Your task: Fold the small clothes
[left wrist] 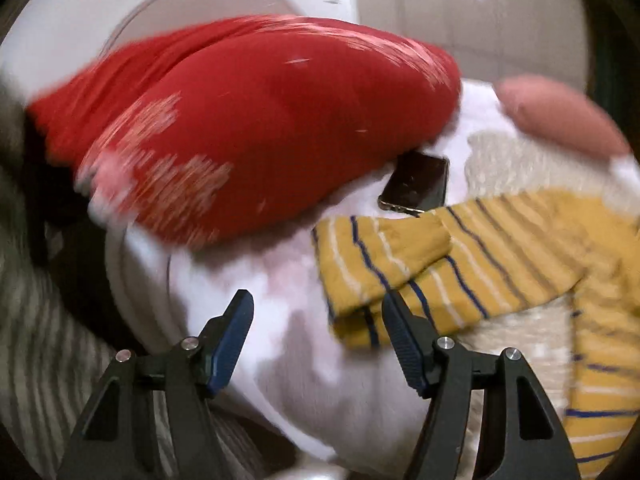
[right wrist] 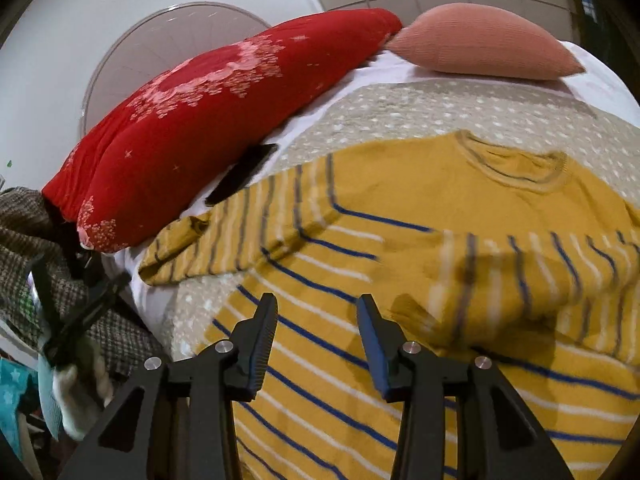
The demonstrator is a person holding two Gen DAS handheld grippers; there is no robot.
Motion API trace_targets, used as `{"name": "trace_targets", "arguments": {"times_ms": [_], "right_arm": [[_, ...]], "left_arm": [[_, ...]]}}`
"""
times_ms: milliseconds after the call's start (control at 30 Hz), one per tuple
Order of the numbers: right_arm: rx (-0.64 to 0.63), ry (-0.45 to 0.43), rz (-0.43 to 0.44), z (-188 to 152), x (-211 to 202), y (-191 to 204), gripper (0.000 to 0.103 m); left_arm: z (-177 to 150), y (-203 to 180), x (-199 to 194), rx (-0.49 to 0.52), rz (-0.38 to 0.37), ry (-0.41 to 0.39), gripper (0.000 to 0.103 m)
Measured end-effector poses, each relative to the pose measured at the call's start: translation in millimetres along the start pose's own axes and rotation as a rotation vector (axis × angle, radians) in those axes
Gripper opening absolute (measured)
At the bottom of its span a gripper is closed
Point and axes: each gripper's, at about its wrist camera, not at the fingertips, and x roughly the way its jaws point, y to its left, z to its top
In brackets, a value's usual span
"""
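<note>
Sweater (right wrist: 460, 216), mustard yellow with blue and white stripes, lies spread flat on the bed (right wrist: 360, 112), neck opening at the far side, over a beige dotted cover (right wrist: 400, 108). Its left sleeve (right wrist: 224, 236) stretches out leftward, cuff resting on the white sheet; its right sleeve is folded across the chest.

Right gripper (right wrist: 317, 312) angled downward over the near lower part of the sweater, jaws partly apart, nothing between them, pads not pressing the knit.

Left gripper (left wrist: 318, 308) also pitched down at the bed's left edge, jaws wide, empty; its right finger (left wrist: 400, 336) sits just in front of the sleeve cuff (left wrist: 376, 280); contact cannot be told. This view is blurred.

Around: a red floral quilt (right wrist: 208, 120) bundled along the far left of the bed, a dark phone (left wrist: 416, 184) lying between quilt and sleeve, a pink pillow (right wrist: 484, 40) at the far right. Checked fabric (right wrist: 36, 240) is heaped beside the bed at left.
</note>
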Motion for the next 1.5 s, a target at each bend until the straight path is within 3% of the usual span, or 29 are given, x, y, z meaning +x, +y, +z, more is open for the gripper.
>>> {"name": "trace_targets", "arguments": {"times_ms": [133,233,300,400,467,567,700,867,1067,1200,1300,1367,1433,1500], "right_arm": [[0.063,-0.024,-0.053,-10.8,-25.2,-34.2,0.046],[0.108,-0.051,-0.093,-20.8,-45.8,-60.3,0.046],[0.137,-0.078,-0.124,-30.0,-60.5,-77.2,0.046],[0.190,-0.117,-0.144,-41.9,-80.5,-101.9,0.046],[0.223,-0.139,-0.149,-48.1,-90.7,-116.0,0.046],[0.284,-0.170,-0.152,-58.9,-104.8,-141.4,0.046],[0.363,-0.207,-0.136,-73.7,-119.0,-170.2,0.045],[0.417,-0.247,-0.109,-94.3,-137.5,-192.7,0.045],[0.442,-0.289,-0.089,-111.8,-157.5,-208.7,0.046],[0.435,-0.294,-0.100,-118.8,-163.2,-218.2,0.046],[0.416,-0.289,-0.112,-118.3,-164.5,-217.9,0.046],[0.402,-0.287,-0.118,-116.6,-165.0,-217.5,0.046],[0.394,-0.284,-0.121,-111.0,-162.3,-217.6,0.047],[0.391,-0.281,-0.122,-104.6,-158.5,-216.7,0.049]], "left_arm": [[11.3,-23.0,34.3,0.126,-0.031,0.039,0.066],[20.9,-26.8,67.2,0.133,-0.019,0.112,0.062],[26.8,-16.8,80.7,0.075,-0.047,0.156,0.019],[39.5,7.5,76.2,-0.074,-0.086,0.164,0.009],[50.0,19.9,58.2,-0.140,-0.116,0.123,0.009],[67.5,26.6,21.6,-0.211,-0.221,0.061,0.008],[94.7,-6.4,-31.1,-0.203,-0.399,-0.016,0.008],[126.6,-103.4,-82.0,-0.119,-0.652,-0.044,0.008],[126.4,-260.4,-101.8,0.032,-0.852,0.065,0.009],[105.3,-347.1,-78.0,0.139,-0.861,0.185,0.016],[80.8,-370.2,-72.5,0.216,-0.831,0.231,0.018],[70.5,-360.0,-80.7,0.237,-0.841,0.217,0.023],[68.3,-340.8,-92.6,0.248,-0.839,0.173,0.035],[66.2,-309.8,-104.0,0.251,-0.814,0.111,0.056]]}}
